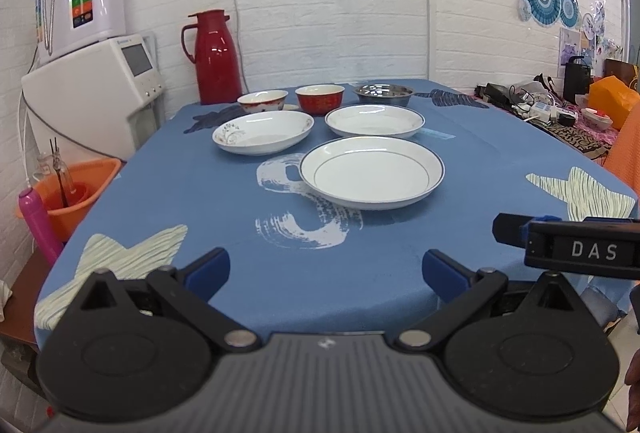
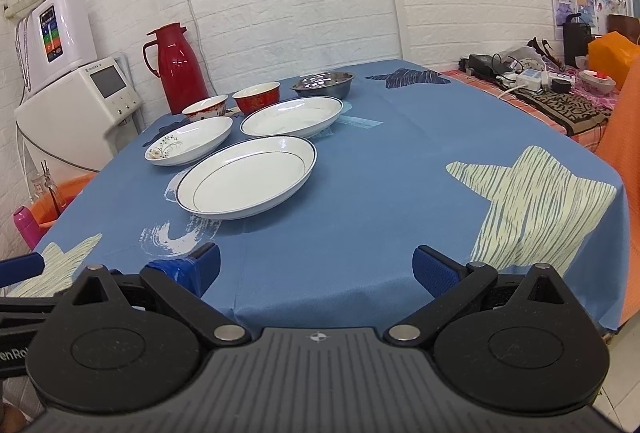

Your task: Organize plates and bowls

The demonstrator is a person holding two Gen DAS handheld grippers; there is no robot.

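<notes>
Three white plates lie on the blue tablecloth (image 1: 240,233): a large rimmed plate (image 1: 371,173) (image 2: 246,177) nearest, a flower-patterned plate (image 1: 263,132) (image 2: 189,146) to its left, and a third plate (image 1: 374,121) (image 2: 292,117) behind. Farther back stand a white-and-red bowl (image 1: 263,101) (image 2: 205,107), a red bowl (image 1: 320,98) (image 2: 256,97) and a steel bowl (image 1: 385,93) (image 2: 323,83). My left gripper (image 1: 326,271) is open over the table's near edge, holding nothing. My right gripper (image 2: 316,267) is open and empty too, short of the plates.
A red thermos jug (image 1: 213,57) stands at the table's far left corner. White appliances (image 1: 92,89) and an orange basin (image 1: 72,193) sit left of the table. Cluttered cables and boxes (image 1: 540,105) fill a side table on the right.
</notes>
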